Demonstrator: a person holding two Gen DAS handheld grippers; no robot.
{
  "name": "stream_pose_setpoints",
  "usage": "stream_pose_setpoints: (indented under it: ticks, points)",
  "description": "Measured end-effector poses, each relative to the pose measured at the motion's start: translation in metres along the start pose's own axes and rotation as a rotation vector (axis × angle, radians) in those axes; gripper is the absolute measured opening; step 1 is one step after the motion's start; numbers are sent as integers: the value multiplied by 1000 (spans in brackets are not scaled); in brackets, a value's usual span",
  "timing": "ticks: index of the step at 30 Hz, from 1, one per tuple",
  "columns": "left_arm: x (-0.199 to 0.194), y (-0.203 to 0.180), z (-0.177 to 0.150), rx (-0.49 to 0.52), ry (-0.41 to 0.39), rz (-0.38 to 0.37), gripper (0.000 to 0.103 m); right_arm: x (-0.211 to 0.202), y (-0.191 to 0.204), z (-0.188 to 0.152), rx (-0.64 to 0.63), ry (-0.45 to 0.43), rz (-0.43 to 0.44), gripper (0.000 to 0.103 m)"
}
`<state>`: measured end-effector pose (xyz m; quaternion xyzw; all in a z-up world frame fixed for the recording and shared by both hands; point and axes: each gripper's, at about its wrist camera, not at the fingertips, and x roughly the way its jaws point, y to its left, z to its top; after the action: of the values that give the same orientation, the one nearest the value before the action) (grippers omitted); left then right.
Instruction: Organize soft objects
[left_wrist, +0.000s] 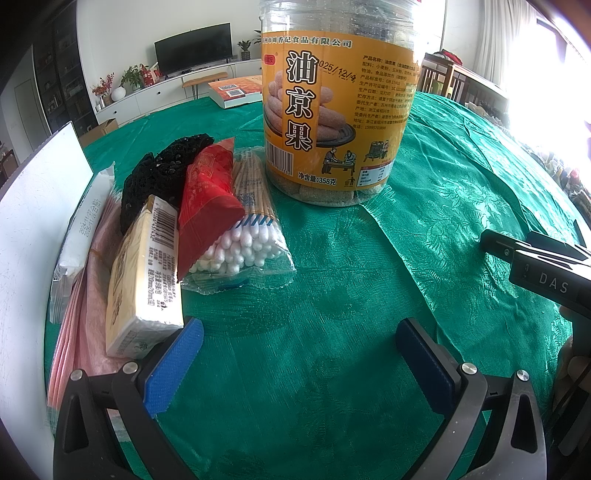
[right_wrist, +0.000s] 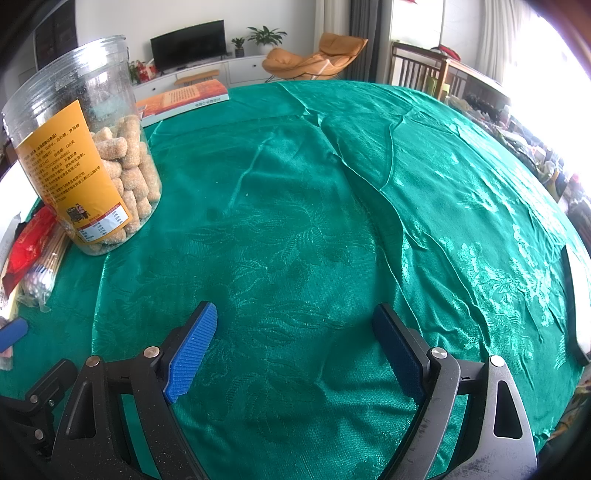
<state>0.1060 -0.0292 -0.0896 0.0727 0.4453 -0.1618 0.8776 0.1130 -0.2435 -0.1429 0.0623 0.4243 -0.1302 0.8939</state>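
reaching with the left gripper (left_wrist: 299, 363) — wide open, empty, like the right gripper (right_wrist: 299, 350) — could nudge the tissue pack (left_wrist: 142, 280) into the stacked cotton swabs (left_wrist: 240, 243).

The left gripper (left_wrist: 299, 354) is hovering with its jaws spread wide over the green tablecloth (left_wrist: 424, 206), its left pad (left_wrist: 177, 363) sitting just beside a cream tissue pack (left_wrist: 142, 284). Farther off, a red packet (left_wrist: 207, 206) is lying across a bag of cotton swabs (left_wrist: 245, 236), near a snack jar (left_wrist: 338, 107)
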Motion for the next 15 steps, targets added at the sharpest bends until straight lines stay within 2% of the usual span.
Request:
stream_pose_setpoints:
  ticks: [15]
  points:
    - [1, 0, 0, 0, 0, 0, 103, 0, 0, 0, 0, 0, 0, 88]
